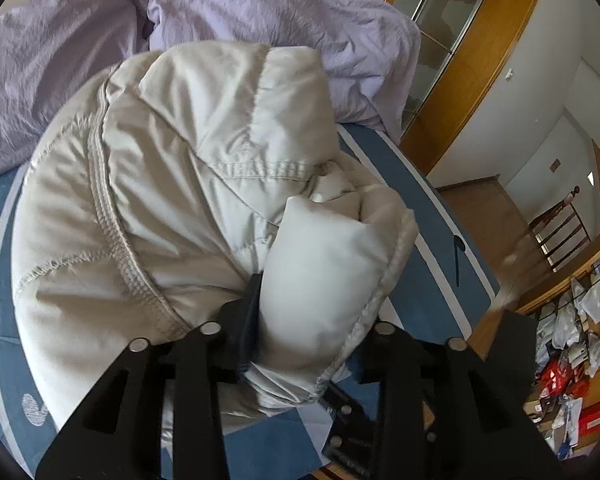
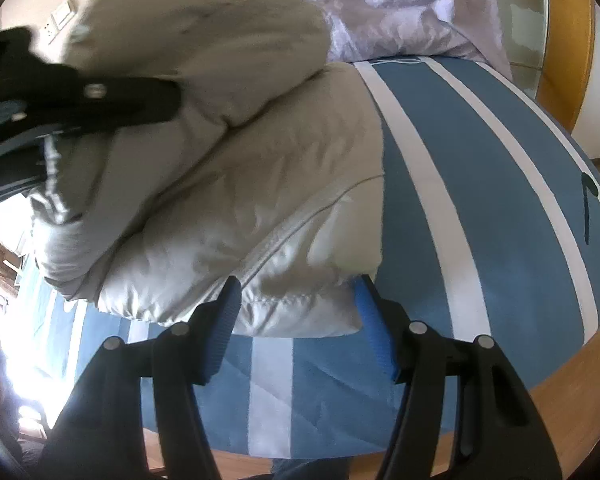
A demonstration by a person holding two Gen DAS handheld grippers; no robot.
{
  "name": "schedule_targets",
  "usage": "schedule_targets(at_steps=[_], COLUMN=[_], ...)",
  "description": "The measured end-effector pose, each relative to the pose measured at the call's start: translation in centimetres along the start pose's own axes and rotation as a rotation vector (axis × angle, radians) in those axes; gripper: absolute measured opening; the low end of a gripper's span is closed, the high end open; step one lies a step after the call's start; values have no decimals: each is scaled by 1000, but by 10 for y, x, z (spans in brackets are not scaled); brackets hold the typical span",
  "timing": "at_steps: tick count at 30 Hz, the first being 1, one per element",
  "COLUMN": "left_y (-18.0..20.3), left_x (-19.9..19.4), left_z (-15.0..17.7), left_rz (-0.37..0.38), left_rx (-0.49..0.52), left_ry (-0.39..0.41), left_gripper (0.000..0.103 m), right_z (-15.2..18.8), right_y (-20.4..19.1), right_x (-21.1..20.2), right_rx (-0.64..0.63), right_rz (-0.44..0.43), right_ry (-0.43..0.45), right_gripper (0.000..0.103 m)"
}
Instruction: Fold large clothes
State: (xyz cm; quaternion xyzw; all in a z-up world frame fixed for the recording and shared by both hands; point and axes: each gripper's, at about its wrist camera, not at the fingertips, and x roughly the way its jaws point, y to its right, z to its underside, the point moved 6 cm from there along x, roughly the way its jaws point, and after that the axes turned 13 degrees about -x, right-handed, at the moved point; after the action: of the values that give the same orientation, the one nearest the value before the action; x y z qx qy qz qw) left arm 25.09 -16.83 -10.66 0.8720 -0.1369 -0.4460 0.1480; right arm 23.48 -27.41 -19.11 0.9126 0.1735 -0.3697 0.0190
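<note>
A bed [image 1: 432,200] fills both views, covered by a smooth blue sheet [image 2: 500,220] with broad white stripes; a small dark mark sits on the sheet at the right of the right wrist view, too small to read. A crumpled lilac duvet [image 1: 260,12] with a fuzzy nap is heaped across the top of the left wrist frame and at upper centre of the right wrist frame.

The cream puffer jacket [image 1: 172,168] lies bunched on the sheet, filling the centre of the left wrist frame and the upper left and centre of the right wrist frame. It is glossy, quilted and padded, with raised stitched seams and a frayed-looking overlocked edge.

The left claw [image 1: 300,332] is clamped on a puffy fold of the jacket at lower centre, a dark lining showing beside its black finger. The right claw [image 2: 296,312], with ribbed blue pads [image 2: 224,328], stands apart, its pads on either side of the jacket's lower hem at bottom centre.

A wooden-framed glass cabinet [image 1: 460,20] stands at upper right.
</note>
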Motion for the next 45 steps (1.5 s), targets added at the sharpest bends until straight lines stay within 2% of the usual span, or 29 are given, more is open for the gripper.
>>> schedule_targets(at_steps=[2,4,8,14,19,22,25,29,33,45], left_y=[4,11,14,-9,-48,-71,-94,-103,-91,-74], left_x=[-7,-20,-46,-76,-94,-90,-78,-53,-39,-10], left_z=[2,6,8,-1,-14,-21,-22,-10,4,19], left_rz=[27,45,25,-44,-143,-221,-268,-257,-254,-233], left_rx=[8,23,69,54,0,-26,-74,-105,-72,-13], left_ry=[3,20,75,152,207,219,188,117,115,87], left_gripper=[66,75,79,79,80,79,79,79,79,79], right_z=[1,3,4,4,3,4,5,12,15,13], right_y=[3,4,6,6,8,11,16,25,36,65], right_x=[1,2,1,-7,-16,-21,-23,-26,-30,-35], right_rx=[4,9,14,24,37,48,60,75,92,145], right_rz=[4,12,23,37,53,63,70,83,100,144], right_ry=[-5,-15,-17,-1,16,21,23,19,18,55], right_gripper=[60,60,60,60,60,60,60,60,60,59])
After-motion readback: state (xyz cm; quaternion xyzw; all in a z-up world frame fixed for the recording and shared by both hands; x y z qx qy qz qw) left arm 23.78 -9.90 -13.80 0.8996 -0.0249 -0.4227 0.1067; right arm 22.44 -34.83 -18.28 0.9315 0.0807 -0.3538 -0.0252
